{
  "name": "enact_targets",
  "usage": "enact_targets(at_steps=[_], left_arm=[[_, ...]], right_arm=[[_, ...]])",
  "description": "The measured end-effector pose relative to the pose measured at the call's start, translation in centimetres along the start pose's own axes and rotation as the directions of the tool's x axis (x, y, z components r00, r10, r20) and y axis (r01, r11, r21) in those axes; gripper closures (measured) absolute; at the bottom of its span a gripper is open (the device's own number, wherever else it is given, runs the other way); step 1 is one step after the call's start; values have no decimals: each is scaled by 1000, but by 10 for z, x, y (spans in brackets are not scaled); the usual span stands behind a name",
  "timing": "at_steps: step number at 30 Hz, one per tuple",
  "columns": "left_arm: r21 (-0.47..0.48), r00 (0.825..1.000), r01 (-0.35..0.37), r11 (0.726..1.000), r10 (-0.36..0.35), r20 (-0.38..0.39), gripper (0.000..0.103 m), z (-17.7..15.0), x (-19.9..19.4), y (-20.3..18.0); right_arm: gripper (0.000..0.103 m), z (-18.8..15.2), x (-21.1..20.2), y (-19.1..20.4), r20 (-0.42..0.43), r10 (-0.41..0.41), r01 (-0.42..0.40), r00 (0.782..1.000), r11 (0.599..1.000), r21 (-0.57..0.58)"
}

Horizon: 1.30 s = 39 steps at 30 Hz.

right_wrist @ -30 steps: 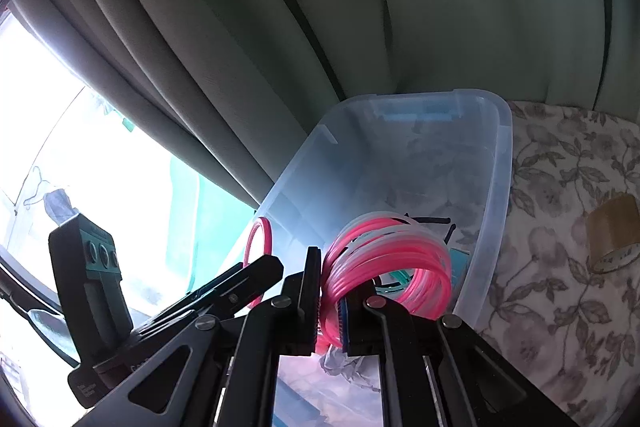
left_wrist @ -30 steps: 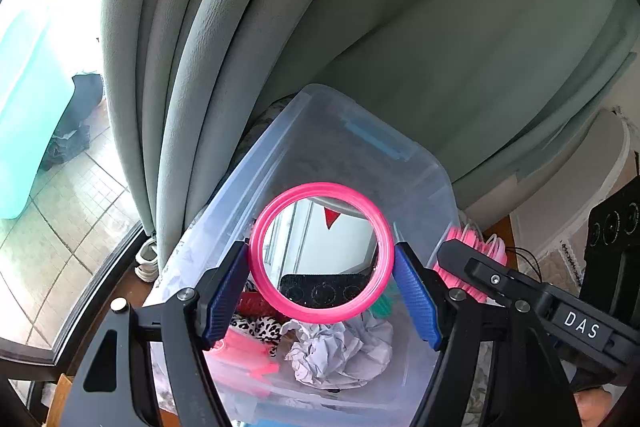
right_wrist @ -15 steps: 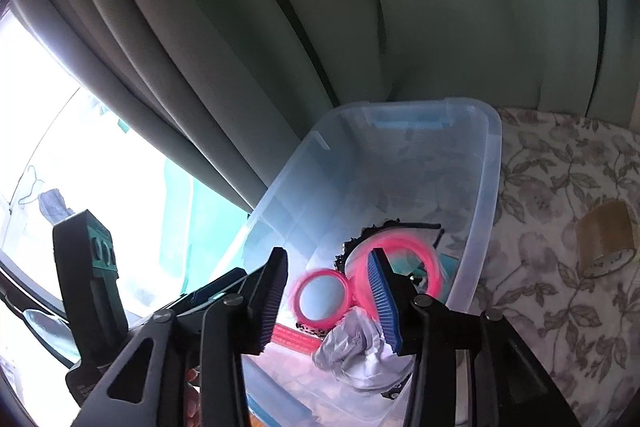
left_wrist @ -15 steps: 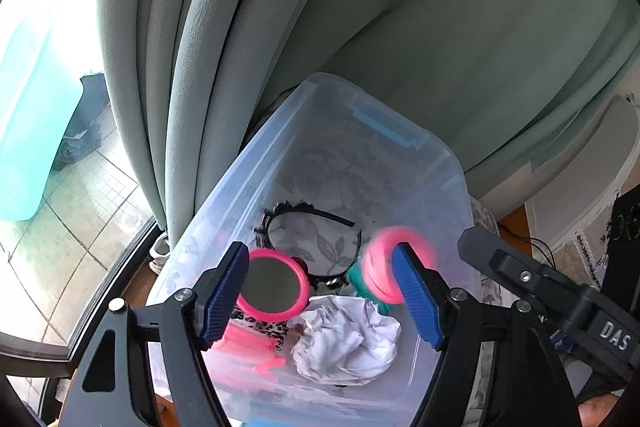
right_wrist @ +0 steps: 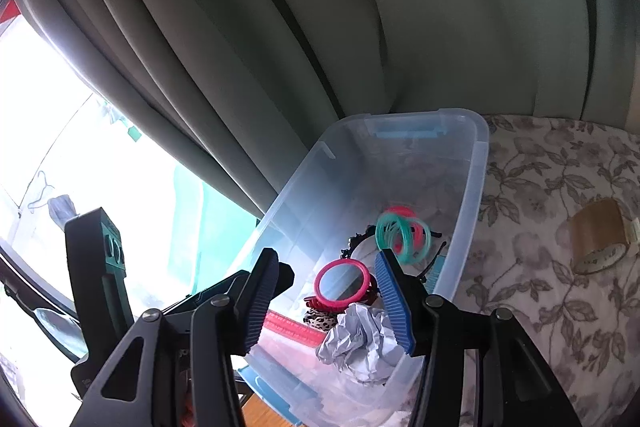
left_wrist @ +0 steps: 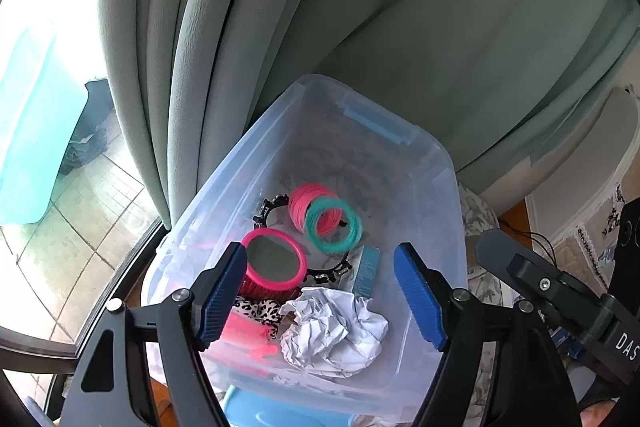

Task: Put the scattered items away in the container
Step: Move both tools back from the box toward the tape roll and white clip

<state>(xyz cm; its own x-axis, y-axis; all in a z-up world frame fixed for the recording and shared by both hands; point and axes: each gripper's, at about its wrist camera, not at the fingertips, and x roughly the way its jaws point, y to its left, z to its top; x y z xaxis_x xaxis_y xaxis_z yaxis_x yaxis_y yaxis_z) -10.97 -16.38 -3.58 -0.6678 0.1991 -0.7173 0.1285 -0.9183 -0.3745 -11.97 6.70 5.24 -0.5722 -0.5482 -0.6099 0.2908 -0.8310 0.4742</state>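
Observation:
A clear plastic bin (left_wrist: 444,163) (right_wrist: 478,163) sits below both grippers. Inside lie a pink round mirror (left_wrist: 274,261) (right_wrist: 344,281), a stack of pink bangles (left_wrist: 306,201) (right_wrist: 402,213), teal bangles (left_wrist: 334,231) (right_wrist: 400,237), a crumpled paper ball (left_wrist: 332,333) (right_wrist: 362,341), a black headband (left_wrist: 268,209) and a leopard-print piece (left_wrist: 258,311). My left gripper (left_wrist: 320,299) hangs open over the bin with nothing between its blue pads. My right gripper (right_wrist: 324,301) hovers at the bin's near end, its jaws opening and nothing between them.
Grey curtains (left_wrist: 360,7) hang right behind the bin, with a window (left_wrist: 40,107) to the left. A floral tablecloth (right_wrist: 560,207) covers the table to the right, where a roll of brown tape (right_wrist: 598,241) lies. The bin's blue lid (left_wrist: 276,413) shows underneath.
The left gripper let go of the pink mirror and the right gripper opened and released the pink bangles; both fell into the bin, and the bangles came to rest by the teal ones.

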Motion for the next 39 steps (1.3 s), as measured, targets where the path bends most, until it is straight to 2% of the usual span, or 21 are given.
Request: enact_targets(at_steps=[5,9,23,32,36,39], left_arm=[[24,1000,-6,1000,6,5,26,-4,-6,-16],[51,1000,-5,999,4,11,26,-8,-11,-33],[191,991,76,979,-95,95,26,-30,-38,-117],[282,990,111,953,-130,49,26,-48,-21,-172],[319,991,125,939,-135,9,26,-57,-7,-194],[346,990,142,927,-134,-45,26,-65,10,-207]], right_arm=[[47,-12,-22,-4,28,9,-9,1000,1000,14],[46,-18,-8,-4,52,13,-14,999,1000,21],[43,-48,-35,-44,174,17,-33,985,996,87],[41,-70,-74,-97,250,-27,-25,968,979,202],[41,-81,-94,-131,270,-81,1,960,959,282],[40,-88,-100,-158,255,-143,46,956,935,352]])
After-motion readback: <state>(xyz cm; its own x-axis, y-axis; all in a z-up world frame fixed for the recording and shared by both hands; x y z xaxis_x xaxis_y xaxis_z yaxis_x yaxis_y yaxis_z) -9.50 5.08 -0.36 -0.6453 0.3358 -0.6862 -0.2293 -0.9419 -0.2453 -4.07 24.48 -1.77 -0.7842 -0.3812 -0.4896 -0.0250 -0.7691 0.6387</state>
